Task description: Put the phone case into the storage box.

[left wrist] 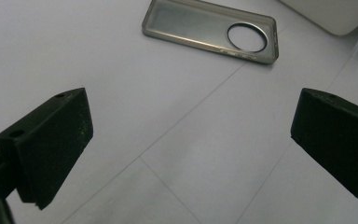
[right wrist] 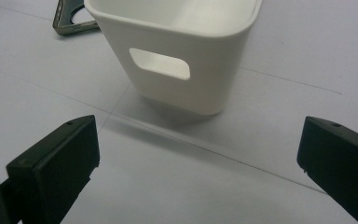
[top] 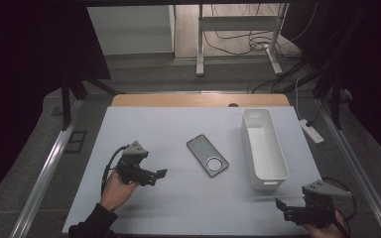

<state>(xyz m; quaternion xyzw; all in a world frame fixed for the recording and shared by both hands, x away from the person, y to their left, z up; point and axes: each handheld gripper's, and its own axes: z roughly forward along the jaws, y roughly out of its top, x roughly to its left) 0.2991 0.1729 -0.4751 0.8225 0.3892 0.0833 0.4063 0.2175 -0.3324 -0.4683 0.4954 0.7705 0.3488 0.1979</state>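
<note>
A grey translucent phone case [top: 207, 155] with a round camera hole lies flat near the middle of the white table top; it also lies at the top of the left gripper view [left wrist: 209, 29]. A long white bin [top: 263, 148] with a handle slot stands to its right, empty as far as I see, and fills the top of the right gripper view [right wrist: 177, 51]. My left gripper [top: 158, 176] is held left of the case, open, nothing between its jaws. My right gripper [top: 284, 207] is at the near right, in front of the bin's short end, open and empty.
The white mat [top: 178, 198] covers a wooden table whose far edge [top: 198, 100] shows. A power strip [top: 311, 131] lies beyond the right edge. Metal rails run along both sides; a desk frame [top: 238, 39] and cables stand behind.
</note>
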